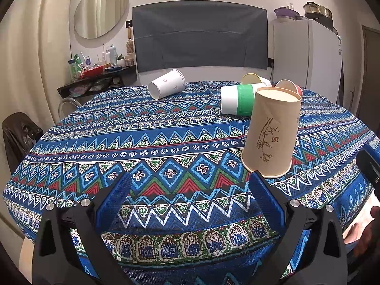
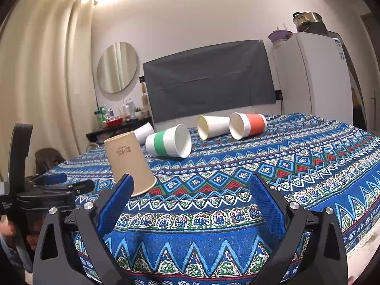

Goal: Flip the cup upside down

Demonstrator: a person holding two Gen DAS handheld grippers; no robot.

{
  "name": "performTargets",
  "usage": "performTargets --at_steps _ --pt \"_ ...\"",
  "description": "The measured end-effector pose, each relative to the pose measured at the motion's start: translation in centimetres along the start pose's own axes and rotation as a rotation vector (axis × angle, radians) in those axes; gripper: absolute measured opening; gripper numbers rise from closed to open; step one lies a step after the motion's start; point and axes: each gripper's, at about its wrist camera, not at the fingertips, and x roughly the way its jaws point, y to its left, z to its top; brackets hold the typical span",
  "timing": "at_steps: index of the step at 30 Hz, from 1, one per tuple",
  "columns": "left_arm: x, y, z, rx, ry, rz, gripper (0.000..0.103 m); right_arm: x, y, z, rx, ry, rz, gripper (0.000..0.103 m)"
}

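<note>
A tan paper cup (image 1: 270,133) with a bamboo drawing stands upside down, rim on the patterned tablecloth (image 1: 166,147). It also shows in the right wrist view (image 2: 129,163). My left gripper (image 1: 190,190) is open and empty; the cup stands just beyond its right finger. My right gripper (image 2: 190,190) is open and empty; the cup stands just behind its left finger. Several cups lie on their sides farther back: a green-banded one (image 1: 237,99) (image 2: 169,143), a white one with hearts (image 1: 167,84) (image 2: 143,133), a yellow one (image 1: 255,79) (image 2: 212,127), and a red one (image 1: 289,87) (image 2: 248,124).
The table's front edge runs under both grippers. The left gripper (image 2: 47,190) and its handle show at the left of the right wrist view. A dark chair (image 1: 20,135) stands at the left. A fridge (image 1: 308,54) and a covered screen (image 1: 199,35) are behind the table.
</note>
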Motion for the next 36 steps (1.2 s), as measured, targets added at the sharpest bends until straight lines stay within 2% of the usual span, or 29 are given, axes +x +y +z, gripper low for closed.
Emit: performTargets --at_steps 10,22,36 --pt "0.0 -0.8 -0.1 0.026 0.011 0.007 0.097 0.5 -0.1 -0.5 -0.002 0.024 0.0 0.094" --pt "0.2 -0.5 0.0 -0.006 0.019 0.002 0.097 0.8 0.3 -0.7 -0.024 0.048 0.002 0.095" --pt "0.2 -1.3 0.3 0.015 0.019 0.012 0.097 0.7 0.0 -0.7 -0.025 0.059 0.003 0.095"
